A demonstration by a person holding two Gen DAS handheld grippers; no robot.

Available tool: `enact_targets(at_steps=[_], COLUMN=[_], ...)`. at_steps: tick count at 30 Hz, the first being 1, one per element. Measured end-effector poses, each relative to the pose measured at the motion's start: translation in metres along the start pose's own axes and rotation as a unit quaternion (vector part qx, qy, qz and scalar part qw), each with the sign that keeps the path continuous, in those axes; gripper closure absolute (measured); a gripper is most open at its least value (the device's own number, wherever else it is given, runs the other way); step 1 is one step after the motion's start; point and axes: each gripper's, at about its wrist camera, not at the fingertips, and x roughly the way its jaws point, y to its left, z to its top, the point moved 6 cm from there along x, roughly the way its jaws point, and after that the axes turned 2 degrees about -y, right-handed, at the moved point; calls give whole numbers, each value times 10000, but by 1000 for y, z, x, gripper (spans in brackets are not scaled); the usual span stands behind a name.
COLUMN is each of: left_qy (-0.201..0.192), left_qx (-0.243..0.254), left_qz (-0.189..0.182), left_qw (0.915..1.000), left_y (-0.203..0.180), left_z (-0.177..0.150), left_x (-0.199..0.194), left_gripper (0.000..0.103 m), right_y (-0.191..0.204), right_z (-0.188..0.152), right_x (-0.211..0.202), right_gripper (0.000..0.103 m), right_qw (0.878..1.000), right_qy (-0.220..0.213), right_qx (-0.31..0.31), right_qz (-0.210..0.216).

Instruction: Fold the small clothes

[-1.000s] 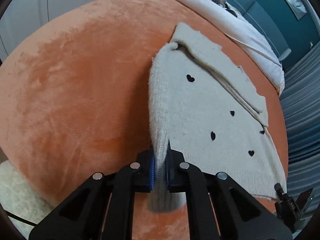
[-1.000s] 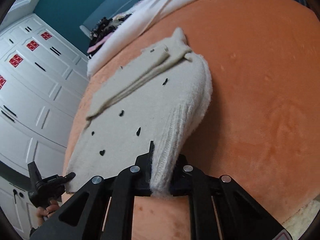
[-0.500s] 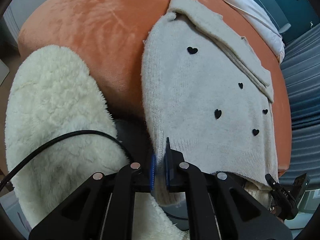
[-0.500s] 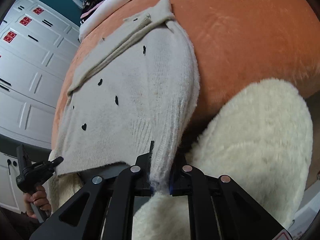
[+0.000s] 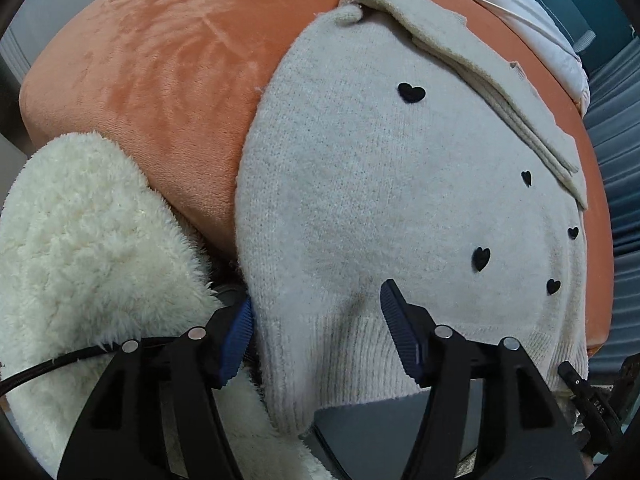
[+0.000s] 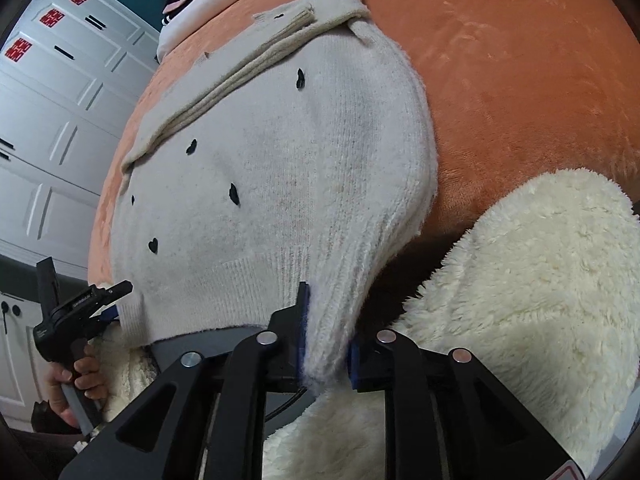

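A cream knit sweater [image 5: 384, 184] with small black hearts lies on the orange cushion [image 5: 160, 80], its ribbed hem hanging over the near edge. Its sleeves are folded across the far part. My left gripper [image 5: 316, 320] is open, its jaws spread wide around the hem corner without clamping it. My right gripper [image 6: 326, 340] is shut on the other hem corner of the sweater [image 6: 280, 168]. The left gripper also shows at the lower left of the right wrist view [image 6: 80, 308].
A fluffy white sleeve [image 5: 80, 260] fills the lower left of the left wrist view and the lower right of the right wrist view [image 6: 540, 280]. White bedding [image 5: 532, 12] and dark clothes lie beyond the cushion. White cabinet doors [image 6: 52, 92] stand at the left.
Both grippers pulled the sweater's hem toward the cushion's near edge and over it. The left gripper then opened and let go of the hem; the right stays clamped.
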Motion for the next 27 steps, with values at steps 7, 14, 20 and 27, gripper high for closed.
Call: enact_targets(at_steps=[7, 14, 20, 27], left_qy=[221, -169, 48, 5], left_qx=[206, 194, 656, 490], left_qz=[-227, -767, -848, -697], left_qw=[9993, 9967, 9942, 9964], left_y=[-17, -12, -4, 20], left_z=[-3, -16, -44, -24], left_x=[11, -55, -105, -150], left_gripper=[94, 96, 97, 96], right_y=[14, 44, 30, 38], right_z=[2, 10, -33, -29], right_x=[5, -76, -92, -144], right_gripper=[92, 92, 93, 93], right_qw=[9992, 9801, 9716, 9658], right_qy=[-18, -751, 384, 394], right_qx=[-333, -1107, -2107, -2012], right_qz=[211, 1464, 1007, 1588])
